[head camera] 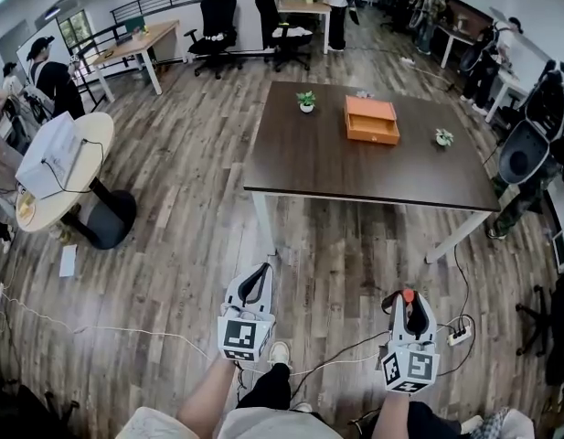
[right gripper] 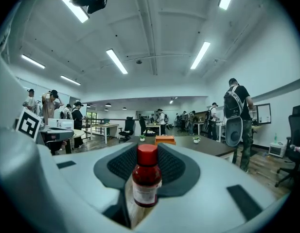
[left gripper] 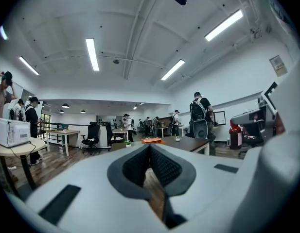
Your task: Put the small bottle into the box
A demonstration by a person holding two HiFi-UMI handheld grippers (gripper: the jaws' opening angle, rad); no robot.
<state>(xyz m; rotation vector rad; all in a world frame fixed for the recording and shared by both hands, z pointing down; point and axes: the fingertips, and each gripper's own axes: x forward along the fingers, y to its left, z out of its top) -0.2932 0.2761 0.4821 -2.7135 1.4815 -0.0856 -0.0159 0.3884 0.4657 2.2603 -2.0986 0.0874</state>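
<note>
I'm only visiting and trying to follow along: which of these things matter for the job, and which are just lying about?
Part of the job:
- small bottle, clamped in the right gripper
- orange box on the dark table

Just lying about:
- two potted plants on that table
- microwave on the round table
- office chairs

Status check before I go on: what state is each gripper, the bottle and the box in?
left gripper: shut, empty.
right gripper: shut on the small bottle.
small bottle: upright, capped.
box: on the table, ahead; open or closed unclear.
</note>
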